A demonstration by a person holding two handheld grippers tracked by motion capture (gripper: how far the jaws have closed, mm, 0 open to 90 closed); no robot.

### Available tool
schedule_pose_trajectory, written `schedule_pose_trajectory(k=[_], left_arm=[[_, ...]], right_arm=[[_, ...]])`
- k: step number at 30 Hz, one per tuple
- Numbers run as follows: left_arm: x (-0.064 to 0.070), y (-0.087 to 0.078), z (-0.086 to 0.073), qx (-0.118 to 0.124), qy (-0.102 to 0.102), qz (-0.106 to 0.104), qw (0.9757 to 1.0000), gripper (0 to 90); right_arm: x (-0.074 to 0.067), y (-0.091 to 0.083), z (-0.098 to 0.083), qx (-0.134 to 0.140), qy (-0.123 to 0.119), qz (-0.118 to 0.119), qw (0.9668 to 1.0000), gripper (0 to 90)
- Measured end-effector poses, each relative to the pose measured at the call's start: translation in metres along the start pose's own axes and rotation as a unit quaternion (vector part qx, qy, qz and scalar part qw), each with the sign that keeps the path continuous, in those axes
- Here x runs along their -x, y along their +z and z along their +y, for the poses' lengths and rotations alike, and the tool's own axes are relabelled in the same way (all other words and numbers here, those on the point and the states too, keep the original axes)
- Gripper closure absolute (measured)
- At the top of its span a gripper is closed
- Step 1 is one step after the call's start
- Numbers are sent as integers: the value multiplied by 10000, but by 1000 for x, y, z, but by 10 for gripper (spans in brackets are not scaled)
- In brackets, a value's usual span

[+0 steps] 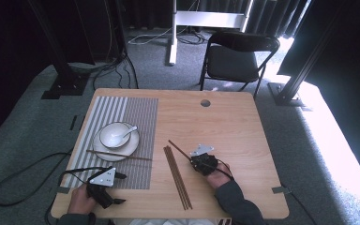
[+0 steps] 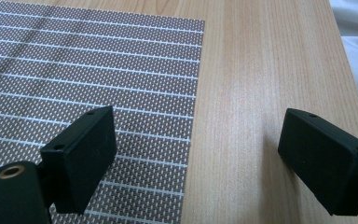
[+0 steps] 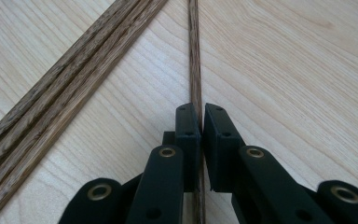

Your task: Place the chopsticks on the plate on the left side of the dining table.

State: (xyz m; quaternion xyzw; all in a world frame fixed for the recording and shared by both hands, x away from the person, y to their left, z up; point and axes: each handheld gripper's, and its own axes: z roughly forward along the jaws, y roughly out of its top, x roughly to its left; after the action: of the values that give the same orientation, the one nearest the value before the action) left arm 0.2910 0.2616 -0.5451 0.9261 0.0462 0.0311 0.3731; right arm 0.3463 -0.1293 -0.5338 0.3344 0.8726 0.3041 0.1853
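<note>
Your right tool (image 3: 200,126) is clamped on a single chopstick (image 3: 195,56), jaws pinched near-parallel w/ the stick running straight out between them along the table (image 1: 225,117). The grip sits toward one end, so most of the stick projects ahead of the jaws; judged, that leaves length free to aim and set down. In the high view the same right tool (image 1: 201,161) sits right of centre, the stick angling up-left from it. Just beside it lies the bundle of chopsticks (image 1: 177,177), apart from the held one, approx. parallel to the table's long grain; likely the supply stack. One more chopstick (image 1: 119,155) rests across the near rim of the plate (image 1: 104,151), which carries a bowl (image 1: 114,134) w/ a spoon (image 1: 126,133), all on the striped placemat (image 1: 122,112). Probable step: pairing the held stick w/ that one. Your left tool (image 2: 196,158) is open, jaws wide apart, nothing between them, parked over the placemat's near corner and bare table, clear of the work.
</note>
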Motion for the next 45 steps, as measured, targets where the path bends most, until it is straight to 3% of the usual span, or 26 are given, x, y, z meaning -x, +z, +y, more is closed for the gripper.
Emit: schedule_pose_trajectory(k=[12, 45], left_arm=[[0, 0, 0, -1, 0, 0, 10000, 116], [0, 0, 0, 0, -1, 0, 10000, 116]], right_arm=[[-1, -7, 3, 205, -83, -45, 9997, 846], [-18, -20, 13, 610, -492, 220, 9967, 846]])
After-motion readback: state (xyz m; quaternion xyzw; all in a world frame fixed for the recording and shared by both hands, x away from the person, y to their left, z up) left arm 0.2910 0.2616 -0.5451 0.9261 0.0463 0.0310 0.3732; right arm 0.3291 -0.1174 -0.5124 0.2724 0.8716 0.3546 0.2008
